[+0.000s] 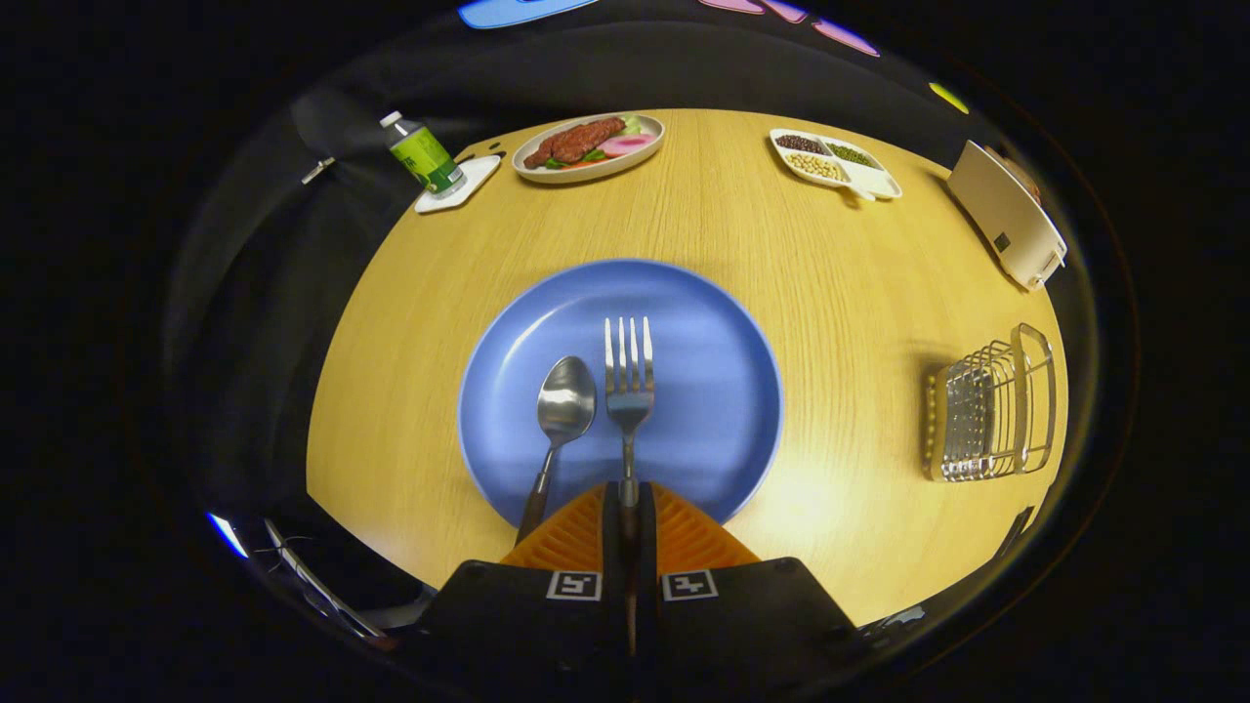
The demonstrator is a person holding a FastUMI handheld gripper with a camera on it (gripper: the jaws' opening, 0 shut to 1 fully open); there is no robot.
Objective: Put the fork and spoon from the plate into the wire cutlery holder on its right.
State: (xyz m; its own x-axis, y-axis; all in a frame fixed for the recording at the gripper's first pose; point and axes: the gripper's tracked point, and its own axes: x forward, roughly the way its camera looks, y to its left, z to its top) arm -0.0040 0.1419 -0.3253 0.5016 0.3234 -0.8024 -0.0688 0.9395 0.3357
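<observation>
Claw (626, 503) grips fork (629, 376) handle, tines pointing straight ahead.

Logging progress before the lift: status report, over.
Tool shut on steel fork handle. Steel spoon lies beside it on round blue plate. Wire cutlery holder off right, path open.

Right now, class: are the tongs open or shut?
Shut: the tongs pinch the fork handle between both orange fingers, no gap showing.
</observation>
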